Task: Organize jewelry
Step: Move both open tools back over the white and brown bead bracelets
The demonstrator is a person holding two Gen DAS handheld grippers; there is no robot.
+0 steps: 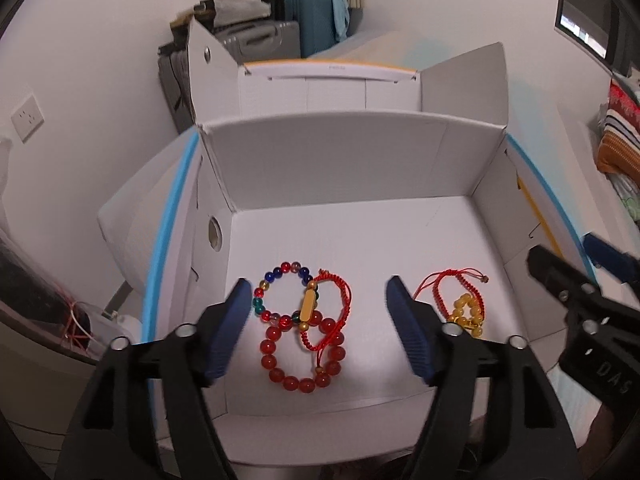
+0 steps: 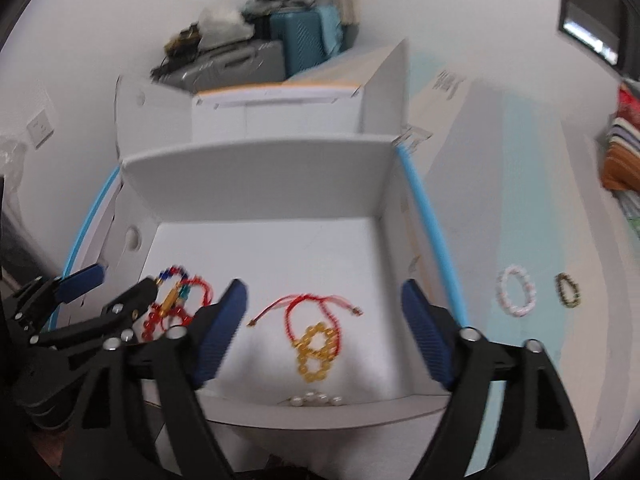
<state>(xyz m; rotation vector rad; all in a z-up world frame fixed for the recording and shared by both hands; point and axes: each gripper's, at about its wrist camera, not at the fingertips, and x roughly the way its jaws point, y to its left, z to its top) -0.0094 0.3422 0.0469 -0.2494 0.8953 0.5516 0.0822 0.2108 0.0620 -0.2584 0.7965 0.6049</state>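
A white open box [image 1: 340, 160] [image 2: 256, 176] holds several bracelets. In the left wrist view a red bead bracelet [image 1: 302, 354], a multicolour bead bracelet [image 1: 280, 288] and a red cord bracelet with a gold tube [image 1: 324, 312] lie together. A yellow bead bracelet on red cord [image 1: 466, 308] [image 2: 316, 344] lies to their right. My left gripper [image 1: 320, 332] [image 2: 104, 284] is open and empty above the red beads. My right gripper [image 2: 324, 340] [image 1: 576, 260] is open and empty above the yellow one. Pearl beads [image 2: 316, 399] lie by the box's near wall.
A white bead bracelet [image 2: 516, 296] and a dark bead bracelet [image 2: 568, 290] lie on the surface right of the box. A blue hoop edge [image 2: 432, 224] runs along the box sides. Suitcases [image 1: 316, 20] stand behind against the wall.
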